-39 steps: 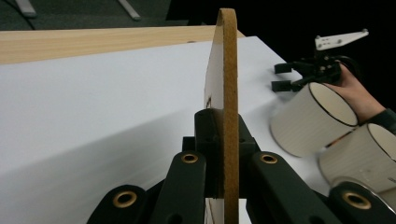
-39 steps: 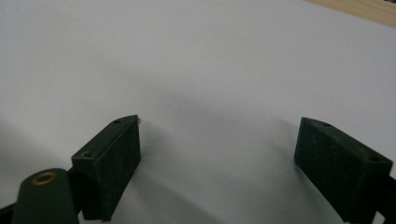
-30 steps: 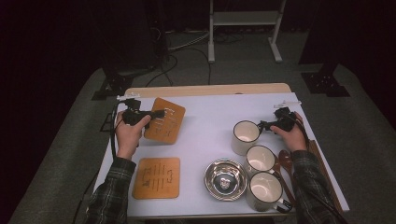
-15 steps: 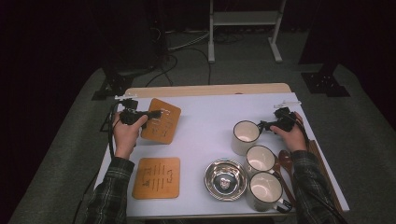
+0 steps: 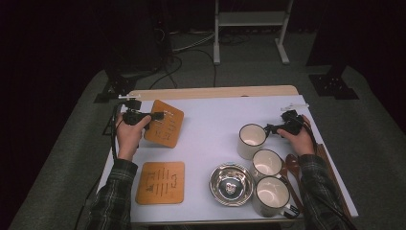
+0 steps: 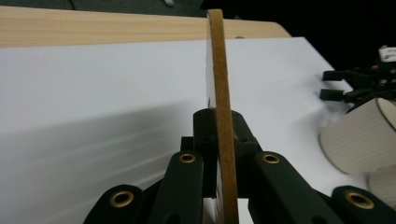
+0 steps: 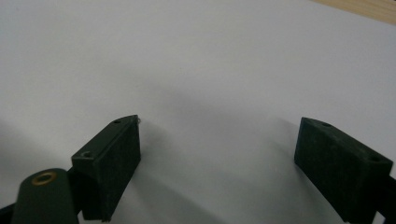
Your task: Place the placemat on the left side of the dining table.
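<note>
My left gripper is shut on a brown slotted mat at the table's far left and holds it upright on its edge. In the left gripper view the mat shows edge-on, pinched between the two black pads of the left gripper. A second brown mat lies flat near the front left. My right gripper stands open at the right, close beside a cream mug. In its own view the right gripper has only bare white table between its fingers.
Two more cream mugs and a steel bowl stand at the front right. Wooden spoons lie along the right edge. A wooden strip borders the table's far side.
The left gripper has shifted a little to the left with the mat still in it. The right hand has not moved.
</note>
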A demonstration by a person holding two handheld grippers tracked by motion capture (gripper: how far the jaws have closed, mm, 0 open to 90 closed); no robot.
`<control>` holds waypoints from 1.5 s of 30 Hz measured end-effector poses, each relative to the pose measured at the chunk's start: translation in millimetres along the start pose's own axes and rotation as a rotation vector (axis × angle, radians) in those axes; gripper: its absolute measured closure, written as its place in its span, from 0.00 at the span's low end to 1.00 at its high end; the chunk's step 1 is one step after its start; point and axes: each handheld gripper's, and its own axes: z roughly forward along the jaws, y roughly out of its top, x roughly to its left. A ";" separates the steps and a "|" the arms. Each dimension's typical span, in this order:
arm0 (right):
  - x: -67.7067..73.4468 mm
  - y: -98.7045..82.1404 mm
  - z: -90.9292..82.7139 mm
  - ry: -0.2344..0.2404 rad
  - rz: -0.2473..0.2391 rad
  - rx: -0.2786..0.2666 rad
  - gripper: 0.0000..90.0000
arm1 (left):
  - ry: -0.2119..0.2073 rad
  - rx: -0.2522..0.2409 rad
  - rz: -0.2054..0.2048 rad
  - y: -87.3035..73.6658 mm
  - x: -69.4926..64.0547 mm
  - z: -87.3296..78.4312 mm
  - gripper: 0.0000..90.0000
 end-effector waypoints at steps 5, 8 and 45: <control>-0.2 0.0 0.0 0.001 0.003 0.002 0.15 | 0.027 0.030 -0.004 6.2 0.2 5.7 0.93; -0.2 0.0 0.0 0.001 0.004 0.002 0.15 | 0.040 0.047 -0.005 9.8 0.0 9.2 0.93; -1.3 0.0 0.4 0.009 0.009 0.003 0.15 | 0.294 0.252 -0.002 25.1 12.6 31.5 0.73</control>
